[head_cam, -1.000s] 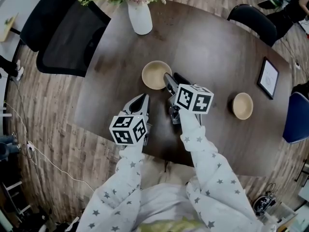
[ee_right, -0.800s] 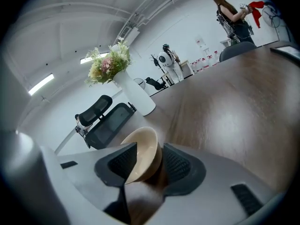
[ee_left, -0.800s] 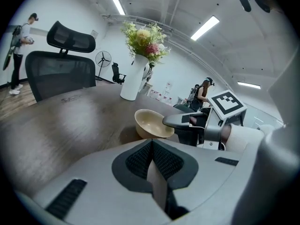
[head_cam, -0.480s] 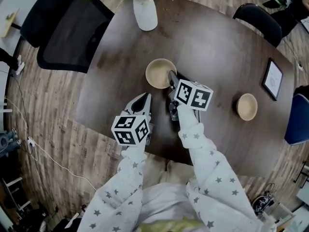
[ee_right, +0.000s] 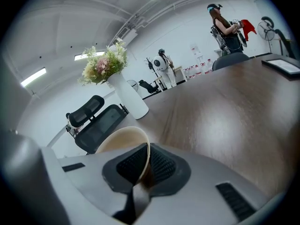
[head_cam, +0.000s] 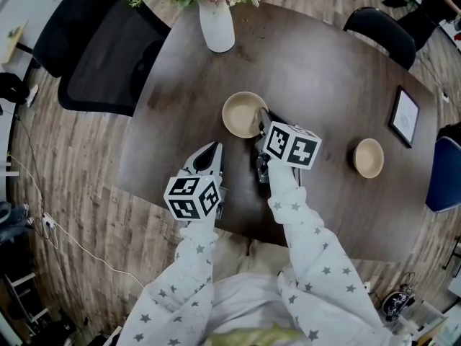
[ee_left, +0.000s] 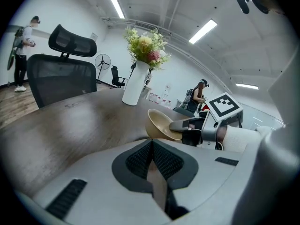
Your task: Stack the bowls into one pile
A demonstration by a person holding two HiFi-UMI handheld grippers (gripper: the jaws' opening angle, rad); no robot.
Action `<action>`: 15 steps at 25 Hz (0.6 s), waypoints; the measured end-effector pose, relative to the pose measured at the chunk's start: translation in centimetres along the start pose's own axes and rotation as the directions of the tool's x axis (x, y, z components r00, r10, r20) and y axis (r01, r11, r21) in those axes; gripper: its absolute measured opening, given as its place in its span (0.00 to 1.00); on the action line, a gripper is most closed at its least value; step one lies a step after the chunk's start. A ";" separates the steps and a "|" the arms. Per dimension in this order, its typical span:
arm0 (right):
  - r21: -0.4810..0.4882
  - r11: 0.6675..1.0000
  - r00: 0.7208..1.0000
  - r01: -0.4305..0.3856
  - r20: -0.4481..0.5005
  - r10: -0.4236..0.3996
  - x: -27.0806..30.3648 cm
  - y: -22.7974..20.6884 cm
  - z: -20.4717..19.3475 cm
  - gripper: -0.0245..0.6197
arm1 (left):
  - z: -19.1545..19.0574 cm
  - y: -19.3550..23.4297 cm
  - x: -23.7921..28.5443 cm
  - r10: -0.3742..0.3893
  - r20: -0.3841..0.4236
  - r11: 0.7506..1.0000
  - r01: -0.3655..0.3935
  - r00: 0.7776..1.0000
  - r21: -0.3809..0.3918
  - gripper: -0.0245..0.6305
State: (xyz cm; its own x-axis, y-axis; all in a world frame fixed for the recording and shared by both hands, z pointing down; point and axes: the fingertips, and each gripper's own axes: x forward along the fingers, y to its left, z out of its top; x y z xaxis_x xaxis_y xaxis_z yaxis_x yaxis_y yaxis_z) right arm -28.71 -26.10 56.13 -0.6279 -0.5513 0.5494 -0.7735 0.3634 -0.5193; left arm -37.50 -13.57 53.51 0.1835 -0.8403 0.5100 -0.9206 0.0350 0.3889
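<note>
Right gripper (ee_right: 146,161), jaws just closing, pinches the bowl (ee_right: 119,142) rim, half hidden by its pads; left gripper (ee_left: 152,156) clenched, apparently empty.

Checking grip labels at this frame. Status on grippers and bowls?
Right gripper jaws just closed onto near bowl rim. Left gripper shut, empty. Second bowl sits apart to the right, not yet stacked. Nothing on the table between them.

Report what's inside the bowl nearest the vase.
The bowl shows only bare tan inside. The right gripper, whose jaws have just closed on the rim, hides a patch there.
</note>
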 end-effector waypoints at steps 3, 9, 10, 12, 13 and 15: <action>0.028 1.000 1.000 0.004 0.022 -0.004 -0.6 -0.1 0.1 0.09 | 0.1 0.2 0.0 -0.007 0.002 1.000 0.007 1.000 0.007 0.07; 0.076 0.997 0.996 0.016 0.088 -0.023 -1.8 -0.5 0.7 0.09 | 0.9 -0.3 0.1 -0.043 0.008 0.998 0.042 0.999 0.050 0.07; 0.085 0.996 0.995 0.019 0.099 -0.028 -2.0 -0.7 0.9 0.09 | 1.0 -0.4 0.2 -0.050 0.008 0.997 0.050 0.999 0.057 0.07; 0.100 0.995 0.992 0.025 0.116 -0.037 -2.4 -1.1 1.1 0.09 | 1.3 -0.6 0.5 -0.063 0.006 0.996 0.062 0.998 0.069 0.07; 0.107 0.994 0.992 0.028 0.123 -0.041 -2.7 -1.3 1.1 0.09 | 1.3 -0.8 0.6 -0.068 0.005 0.995 0.067 0.998 0.072 0.07; 0.119 0.992 0.990 0.032 0.136 -0.048 -3.6 -1.8 1.2 0.09 | 1.2 -1.6 0.5 -0.080 0.004 0.994 0.079 0.997 0.078 0.07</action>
State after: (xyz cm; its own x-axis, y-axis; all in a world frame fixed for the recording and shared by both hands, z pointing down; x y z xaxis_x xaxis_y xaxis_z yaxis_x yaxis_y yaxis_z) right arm -24.95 -25.65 54.30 -0.5725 -0.6651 0.4794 -0.7771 0.2539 -0.5759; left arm -36.40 -14.73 52.24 0.2551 -0.8428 0.4740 -0.9272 -0.0743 0.3670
